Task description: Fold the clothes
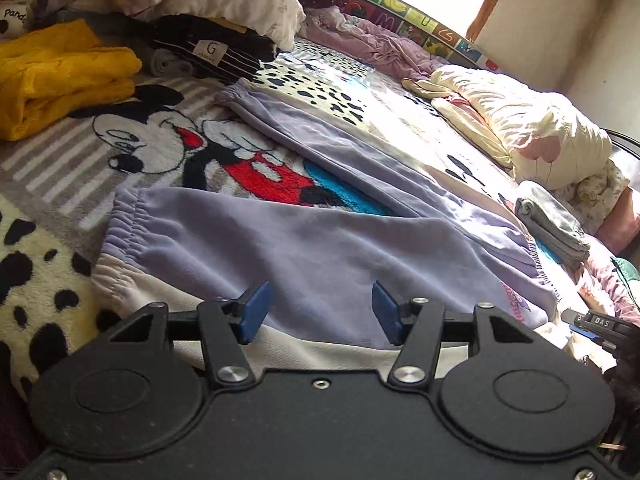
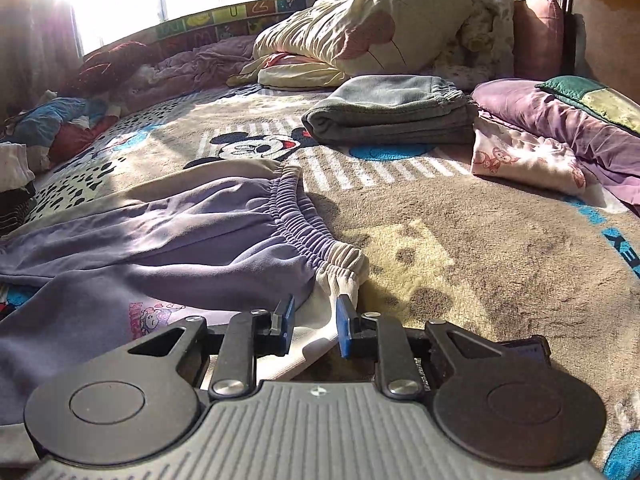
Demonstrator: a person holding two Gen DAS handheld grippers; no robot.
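Note:
A pair of lilac sweatpants with white side panels [image 1: 320, 248] lies spread flat on the Mickey Mouse blanket [image 1: 168, 140], legs apart, cuffs to the left. My left gripper [image 1: 320, 310] is open just above the near leg, touching nothing. The right wrist view shows the elastic waistband [image 2: 304, 232] and a cartoon print on the hip. My right gripper [image 2: 314, 326] is open, its blue pads on either side of the white waist corner [image 2: 340, 280], not pinching it. The right gripper's tip also shows in the left wrist view [image 1: 592, 324].
Folded yellow garment [image 1: 60, 76] and a black striped pile [image 1: 216, 48] lie far left. Folded grey pants [image 2: 392, 112], a pink printed cloth [image 2: 524, 164], purple pillow [image 2: 560, 120] and cream quilts [image 2: 360, 28] sit at the bed's head. Crumpled clothes [image 2: 60, 128] lie by the window.

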